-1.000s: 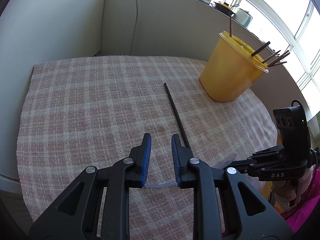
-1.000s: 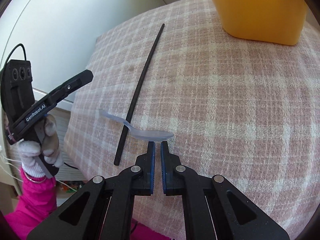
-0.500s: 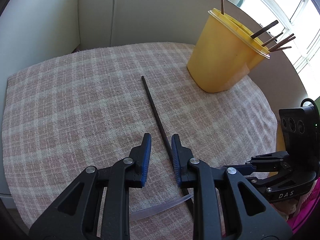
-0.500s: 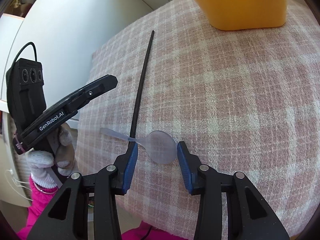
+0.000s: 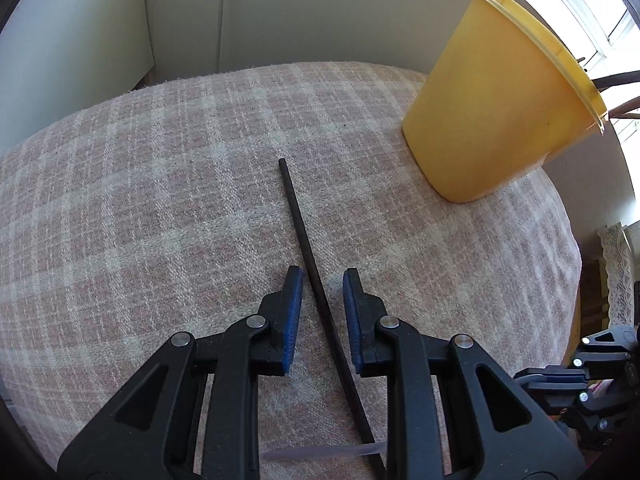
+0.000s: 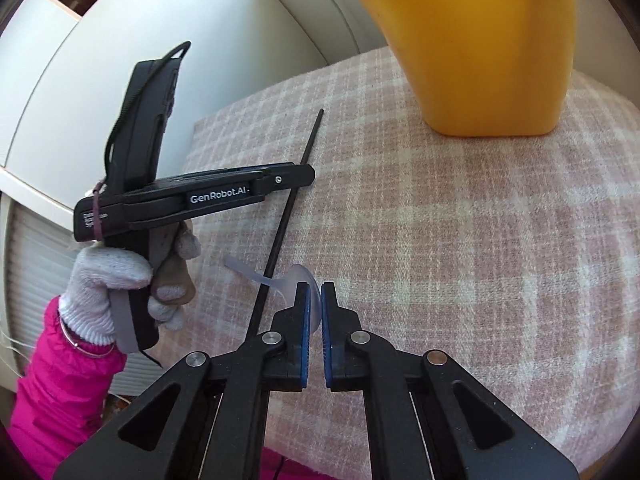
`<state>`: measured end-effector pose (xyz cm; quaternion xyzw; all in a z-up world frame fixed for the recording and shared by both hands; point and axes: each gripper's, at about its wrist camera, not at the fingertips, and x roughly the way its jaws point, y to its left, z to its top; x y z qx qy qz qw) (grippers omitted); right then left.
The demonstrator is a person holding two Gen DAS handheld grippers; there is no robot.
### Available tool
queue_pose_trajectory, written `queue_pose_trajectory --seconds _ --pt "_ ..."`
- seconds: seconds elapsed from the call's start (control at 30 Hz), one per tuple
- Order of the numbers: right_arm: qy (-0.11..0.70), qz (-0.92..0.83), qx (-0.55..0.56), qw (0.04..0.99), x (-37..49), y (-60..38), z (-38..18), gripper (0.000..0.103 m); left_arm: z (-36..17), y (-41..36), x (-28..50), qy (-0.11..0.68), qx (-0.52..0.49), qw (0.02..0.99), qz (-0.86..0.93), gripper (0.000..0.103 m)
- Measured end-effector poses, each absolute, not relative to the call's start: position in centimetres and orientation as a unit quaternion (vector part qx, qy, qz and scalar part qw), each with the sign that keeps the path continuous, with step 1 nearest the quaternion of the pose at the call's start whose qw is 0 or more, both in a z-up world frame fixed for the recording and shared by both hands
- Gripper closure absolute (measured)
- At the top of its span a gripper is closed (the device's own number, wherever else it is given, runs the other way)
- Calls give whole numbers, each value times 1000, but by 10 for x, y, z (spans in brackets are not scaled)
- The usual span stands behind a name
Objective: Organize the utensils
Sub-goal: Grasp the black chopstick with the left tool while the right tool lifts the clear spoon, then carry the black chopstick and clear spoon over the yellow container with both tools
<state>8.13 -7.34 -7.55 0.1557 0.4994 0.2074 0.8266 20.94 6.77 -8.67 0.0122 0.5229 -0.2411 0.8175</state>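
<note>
A black chopstick (image 5: 308, 248) lies on the plaid cloth; it also shows in the right wrist view (image 6: 288, 208). My left gripper (image 5: 318, 284) is open, its fingers straddling the chopstick just above the cloth. My right gripper (image 6: 315, 296) is shut on the bowl of a clear plastic spoon (image 6: 280, 280), whose handle crosses the chopstick; the handle shows in the left wrist view (image 5: 324, 450). A yellow utensil container (image 5: 496, 108) with several chopsticks stands at the far right; it also shows in the right wrist view (image 6: 476, 44).
The plaid cloth (image 5: 140, 200) covers a rounded table. A pale wall (image 5: 280, 12) with a hanging cord rises behind it. The table edge drops off at the right near a lace cloth (image 5: 620, 272). A bright window sits at upper right.
My left gripper moved forward and down over the chopstick, now straddling it. My right gripper, open half a second ago, has shut on the spoon's bowl.
</note>
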Motion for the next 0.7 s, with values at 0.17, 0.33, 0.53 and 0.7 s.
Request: queue_pose_trajectory --seconds 0.17,0.33,0.53,0.7 --pt "459 198 118 858 71 -94 -43 101 -88 70 220 520 -1 819 -243 96" --pt "436 188 99 875 63 -121 -19 101 -80 93 228 505 -41 828 -240 97" --pt "409 175 72 893 57 -136 7 101 -53 117 219 473 -73 843 -246 99" --pt "382 164 43 908 53 -142 31 101 -10 126 199 417 -75 868 -259 100"
